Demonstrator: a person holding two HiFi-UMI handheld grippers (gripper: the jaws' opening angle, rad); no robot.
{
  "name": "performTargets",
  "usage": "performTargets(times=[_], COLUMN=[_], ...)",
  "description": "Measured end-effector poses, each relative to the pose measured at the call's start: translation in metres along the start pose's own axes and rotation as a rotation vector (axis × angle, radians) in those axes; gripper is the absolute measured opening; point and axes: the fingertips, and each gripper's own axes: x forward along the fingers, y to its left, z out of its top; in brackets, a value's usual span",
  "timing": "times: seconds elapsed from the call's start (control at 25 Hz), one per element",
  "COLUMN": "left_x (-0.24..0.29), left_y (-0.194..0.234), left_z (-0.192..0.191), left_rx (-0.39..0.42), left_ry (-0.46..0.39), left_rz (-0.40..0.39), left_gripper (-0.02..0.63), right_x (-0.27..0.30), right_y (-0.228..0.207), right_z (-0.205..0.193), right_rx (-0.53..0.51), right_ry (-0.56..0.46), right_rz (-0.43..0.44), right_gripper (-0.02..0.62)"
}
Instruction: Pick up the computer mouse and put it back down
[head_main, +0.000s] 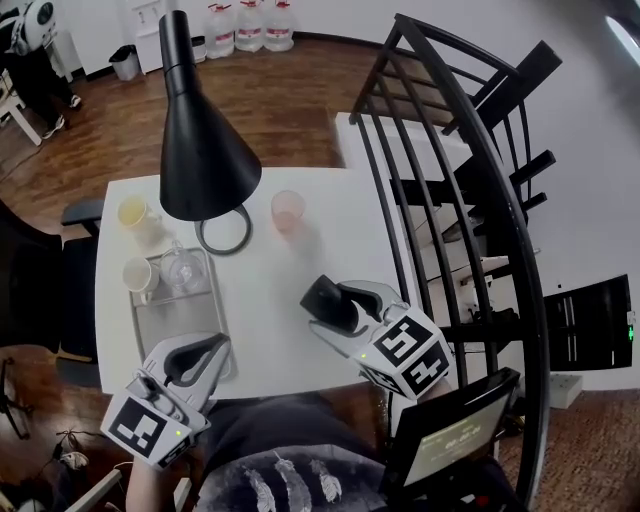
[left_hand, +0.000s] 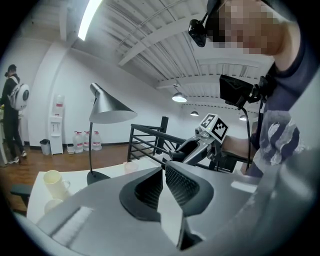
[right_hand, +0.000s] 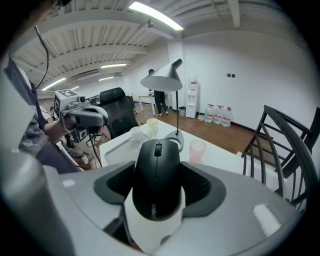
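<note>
The black computer mouse (right_hand: 156, 186) sits between the jaws of my right gripper (right_hand: 157, 172), which is shut on its sides. In the head view the mouse (head_main: 324, 301) is held over the right part of the white table (head_main: 290, 330), with the right gripper (head_main: 338, 303) pointing down and to the left. My left gripper (head_main: 212, 348) hovers at the table's front left edge, over the near end of a tray. In the left gripper view its pads meet at the left gripper's tip (left_hand: 164, 169) with nothing between them.
A black cone lamp (head_main: 203, 150) stands at the back of the table with a pink cup (head_main: 288, 211) beside it. A metal tray (head_main: 150, 325) holds a white cup (head_main: 140, 274) and a glass (head_main: 181, 267). A yellowish mug (head_main: 133, 212) is at the back left. A black chair (head_main: 470, 180) stands to the right.
</note>
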Motion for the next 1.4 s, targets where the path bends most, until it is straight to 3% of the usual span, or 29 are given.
performTargets(times=[0.56, 0.76, 1.04, 1.12, 1.4], left_x=[0.008, 0.013, 0.013, 0.012, 0.01], left_y=[-0.001, -0.008, -0.013, -0.011, 0.0], left_z=[-0.002, 0.0, -0.001, 0.0, 0.003], left_rx=[0.006, 0.086, 0.119, 0.134, 0.086], left_ry=[0.016, 0.02, 0.03, 0.025, -0.003], left_rz=[0.021, 0.022, 0.004, 0.024, 0.081], left_gripper=[0.002, 0.041, 0.049, 0.014, 0.015], right_x=[-0.005, -0.002, 0.0, -0.001, -0.001], right_y=[0.001, 0.0, 0.003, 0.003, 0.003], right_z=[-0.005, -0.012, -0.014, -0.012, -0.01], right_rx=[-0.01, -0.012, -0.009, -0.012, -0.016], right_ry=[-0.001, 0.014, 0.015, 0.012, 0.011], right_rz=[0.0, -0.002, 0.011, 0.011, 0.014], right_gripper=[0.291, 0.292, 0.293, 0.292, 0.292])
